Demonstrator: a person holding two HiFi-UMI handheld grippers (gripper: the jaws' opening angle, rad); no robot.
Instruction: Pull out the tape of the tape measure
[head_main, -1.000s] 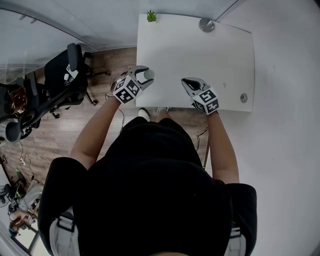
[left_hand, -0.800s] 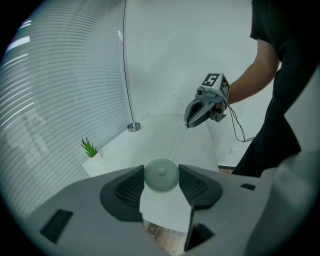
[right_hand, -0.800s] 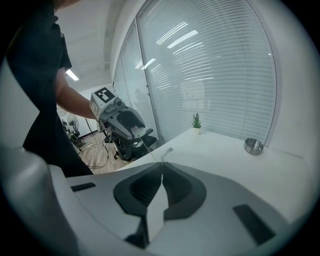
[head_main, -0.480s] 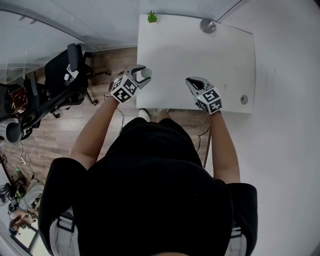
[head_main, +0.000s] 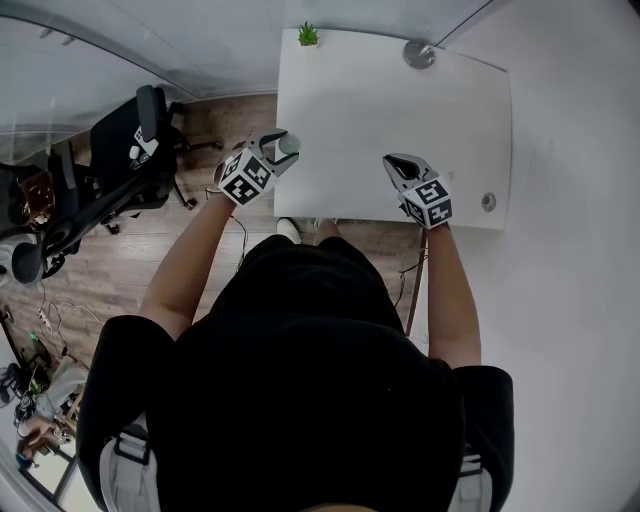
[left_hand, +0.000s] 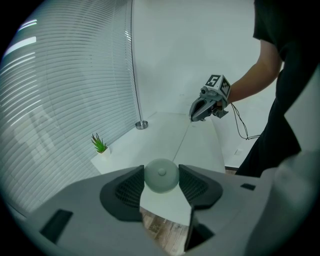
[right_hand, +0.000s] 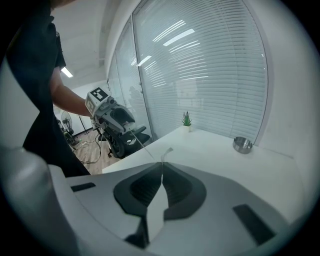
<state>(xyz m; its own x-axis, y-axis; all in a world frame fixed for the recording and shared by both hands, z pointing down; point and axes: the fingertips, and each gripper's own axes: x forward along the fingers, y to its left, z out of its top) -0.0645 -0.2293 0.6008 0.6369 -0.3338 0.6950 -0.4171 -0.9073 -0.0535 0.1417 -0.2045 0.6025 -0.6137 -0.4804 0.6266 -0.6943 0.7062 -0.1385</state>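
The left tool (head_main: 283, 150) is clenched on the round, pale tape measure (left_hand: 161, 175), one pad pressing each side of its case. The right tool (head_main: 392, 160) is closed tight on the end of the tape (right_hand: 143, 145), whose small tab sticks out just past the fingertips. The tape runs as a thin taut line from one tool to the other, in the air above the near part of the bench (head_main: 400, 100).

Slatted blinds (right_hand: 200, 65) behind glass close off the room on the far side. The wood floor (head_main: 150, 260) spreads out to the person's left. The bench is a plain white top, and the tape measure hangs over its left edge (floorboards show right under the jaws). A black office chair (head_main: 135, 150) stands on the floor, well apart from the bench. A small metal dish (head_main: 418, 53) sits at the far right corner of the bench, a tiny potted plant (head_main: 308, 35) at the far left corner.

Against a second ago, the right tool has moved to the right and the left tool slightly to the left, so the gap between them is wider and more tape shows. Both grips are unchanged.
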